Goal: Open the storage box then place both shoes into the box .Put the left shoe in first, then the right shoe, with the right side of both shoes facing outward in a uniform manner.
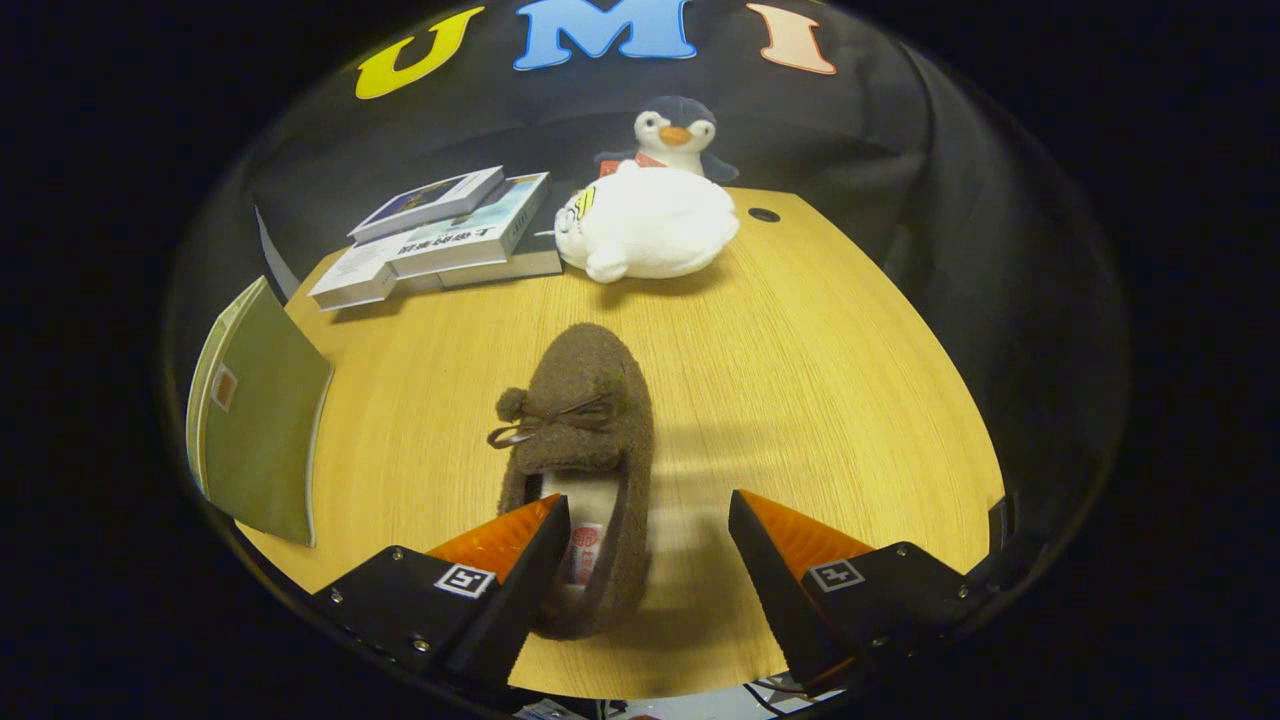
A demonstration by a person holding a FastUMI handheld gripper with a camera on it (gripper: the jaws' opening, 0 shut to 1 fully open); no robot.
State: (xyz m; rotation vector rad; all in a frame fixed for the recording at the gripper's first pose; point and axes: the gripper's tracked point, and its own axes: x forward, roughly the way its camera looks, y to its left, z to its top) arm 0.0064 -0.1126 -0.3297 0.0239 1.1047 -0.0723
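A brown fuzzy slipper with a small bow and pompom lies on the wooden table, toe pointing away from me. Its heel end sits between my fingers, close against the left finger. My gripper is open, with a wide gap left between the slipper and the right finger. Neither finger presses on the slipper.
Beyond the slipper lie a white plush toy and, behind it, a penguin plush. A stack of books sits far left. A green booklet rests at the table's left edge. A round cable hole is near the far edge.
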